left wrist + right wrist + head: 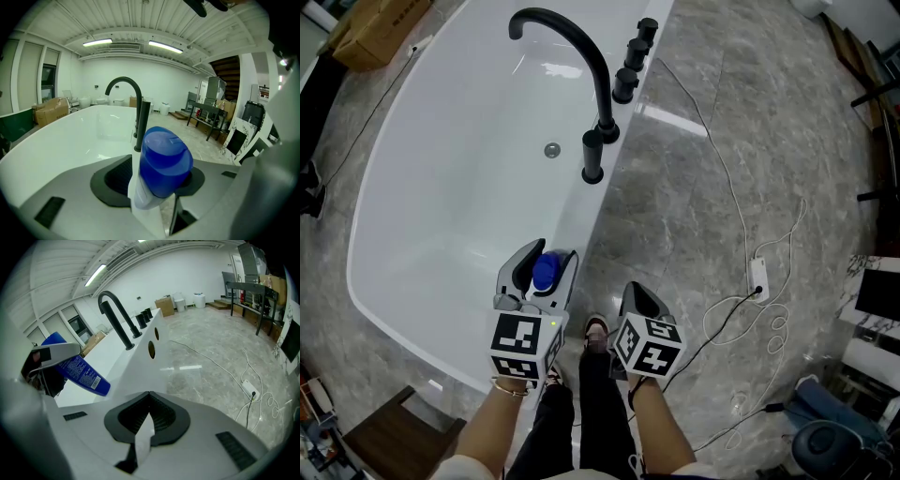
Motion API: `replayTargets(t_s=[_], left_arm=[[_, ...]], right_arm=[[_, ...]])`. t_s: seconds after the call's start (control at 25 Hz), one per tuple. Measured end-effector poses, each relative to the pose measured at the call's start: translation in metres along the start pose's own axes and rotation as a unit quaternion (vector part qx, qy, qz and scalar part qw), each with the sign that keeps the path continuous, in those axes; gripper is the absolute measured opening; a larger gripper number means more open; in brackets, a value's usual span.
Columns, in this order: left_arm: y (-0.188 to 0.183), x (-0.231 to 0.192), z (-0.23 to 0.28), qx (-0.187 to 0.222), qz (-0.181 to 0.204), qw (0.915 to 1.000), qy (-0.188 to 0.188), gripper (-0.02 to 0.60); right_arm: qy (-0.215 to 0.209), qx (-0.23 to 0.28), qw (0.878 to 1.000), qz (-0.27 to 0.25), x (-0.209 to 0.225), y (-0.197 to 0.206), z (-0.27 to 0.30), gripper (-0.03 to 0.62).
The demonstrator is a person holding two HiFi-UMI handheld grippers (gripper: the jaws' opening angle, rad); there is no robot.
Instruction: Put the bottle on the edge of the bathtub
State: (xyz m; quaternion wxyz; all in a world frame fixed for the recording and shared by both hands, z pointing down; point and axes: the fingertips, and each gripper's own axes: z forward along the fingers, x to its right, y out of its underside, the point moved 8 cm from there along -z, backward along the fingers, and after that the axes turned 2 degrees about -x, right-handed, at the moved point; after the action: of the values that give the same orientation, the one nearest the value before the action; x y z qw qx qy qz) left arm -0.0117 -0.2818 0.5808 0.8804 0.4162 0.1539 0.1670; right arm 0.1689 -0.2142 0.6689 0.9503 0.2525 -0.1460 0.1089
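Bottle (544, 272): blue plastic, cap up, apparently set on bathtub rim (592, 220), same rim as faucet (581, 56), well toward person from it. Judged light, stiff and glossy, likely slippery. Tall and narrow, so easily tipped on smooth rim. Hold best taken at mid-body, below cap. Left gripper (551, 253) spread round bottle, gap seen at 1 pad, no pinch judged. Right gripper (635, 292) pressed together, empty, held floor-side of faucet.
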Motion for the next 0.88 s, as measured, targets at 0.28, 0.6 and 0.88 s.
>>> replayTargets(t_s=[0.28,0.6,0.88], left_arm=[[0.0008,0.0013,-0.0007,0.005,-0.008,0.9999,0.003,0.215],[0.0024,0.0024,-0.0025,0.008,-0.007,0.9999,0.008,0.23],[-0.0029,0.0058,-0.0076,0.018,0.004,0.9998,0.006,0.239]], right_arm=[[0.001,-0.003,1.0,0.004,0.003,0.0028,0.0001,0.026],[0.0,-0.004,1.0,0.007,0.0031,0.0061,0.0002,0.026],[-0.003,-0.002,1.0,0.005,0.0019,0.0042,-0.0034,0.026]])
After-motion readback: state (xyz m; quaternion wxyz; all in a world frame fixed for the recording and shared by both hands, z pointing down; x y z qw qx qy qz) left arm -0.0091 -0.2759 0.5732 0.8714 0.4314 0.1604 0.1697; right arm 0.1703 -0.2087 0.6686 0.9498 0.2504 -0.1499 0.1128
